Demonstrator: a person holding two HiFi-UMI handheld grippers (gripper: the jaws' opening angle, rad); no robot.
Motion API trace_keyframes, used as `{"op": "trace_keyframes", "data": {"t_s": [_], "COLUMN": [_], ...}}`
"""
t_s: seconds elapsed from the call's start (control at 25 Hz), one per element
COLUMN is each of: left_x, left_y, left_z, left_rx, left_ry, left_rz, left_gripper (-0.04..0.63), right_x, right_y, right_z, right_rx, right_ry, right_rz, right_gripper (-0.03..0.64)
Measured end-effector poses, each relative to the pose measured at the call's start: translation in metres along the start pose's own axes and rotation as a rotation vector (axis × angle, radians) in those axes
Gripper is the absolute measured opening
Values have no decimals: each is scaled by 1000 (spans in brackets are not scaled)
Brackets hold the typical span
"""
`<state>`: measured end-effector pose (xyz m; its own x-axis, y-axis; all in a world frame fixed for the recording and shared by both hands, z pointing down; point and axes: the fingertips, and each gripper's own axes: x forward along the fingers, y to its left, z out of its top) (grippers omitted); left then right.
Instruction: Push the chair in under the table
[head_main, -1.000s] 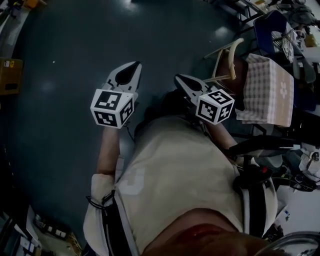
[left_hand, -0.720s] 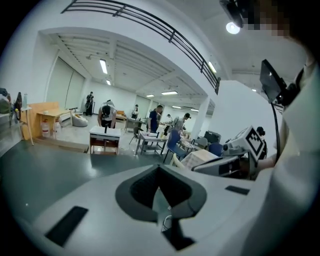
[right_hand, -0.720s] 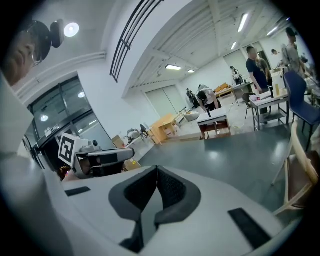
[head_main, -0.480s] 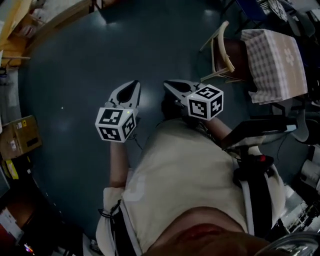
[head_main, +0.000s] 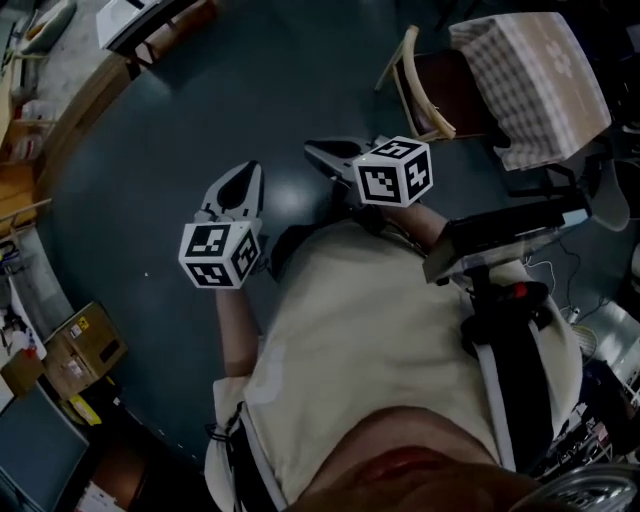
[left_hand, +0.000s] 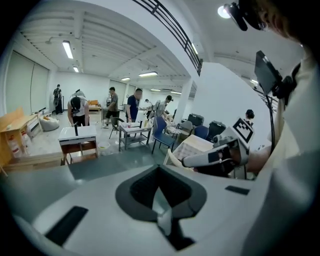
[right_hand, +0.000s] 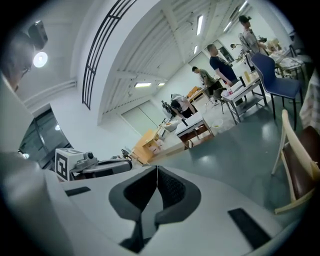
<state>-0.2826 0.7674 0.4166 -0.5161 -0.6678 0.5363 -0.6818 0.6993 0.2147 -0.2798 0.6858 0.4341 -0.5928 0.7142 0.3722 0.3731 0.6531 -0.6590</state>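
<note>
A dark grey floor (head_main: 200, 120) fills most of the head view. The person's pale shirt (head_main: 370, 340) takes up the lower middle of that view. A table (head_main: 535, 80) under a checked cloth stands at the top right. The chair (head_main: 412, 85), with a light wooden frame and a brown seat, stands just left of the table. Its seat reaches the hanging edge of the cloth and its curved back faces the open floor. It is not yet pushed under.

Both claws are held out over the bare floor, apart from the chair and from each other. The right gripper (head_main: 312, 151) is the nearer of the two to the chair, and its jaws are pressed together with nothing between them. The left gripper (head_main: 247, 169) is likewise closed and empty. A cardboard box (head_main: 85, 345) sits at the lower left edge.
</note>
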Motion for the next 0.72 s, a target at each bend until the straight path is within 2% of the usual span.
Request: {"op": "trace_keyframes", "data": {"t_s": [0.2, 0.36, 0.52, 0.72], "left_x": [29, 57, 79, 101], "left_y": [39, 74, 104, 150], "left_z": [28, 52, 69, 104], "left_rx": [40, 100, 166, 246], "left_ry": [1, 15, 48, 68], "left_rz": [-79, -201, -333, -440], "left_gripper": [6, 6, 6, 6], "right_x": [22, 46, 64, 87], "right_y": [-20, -41, -57, -59], "right_z": [30, 63, 78, 96], "right_rx": [19, 72, 193, 340], "right_ry": [-45, -137, -235, -339], "right_rz": [-73, -182, -290, -386], "right_gripper": [12, 12, 12, 12]}}
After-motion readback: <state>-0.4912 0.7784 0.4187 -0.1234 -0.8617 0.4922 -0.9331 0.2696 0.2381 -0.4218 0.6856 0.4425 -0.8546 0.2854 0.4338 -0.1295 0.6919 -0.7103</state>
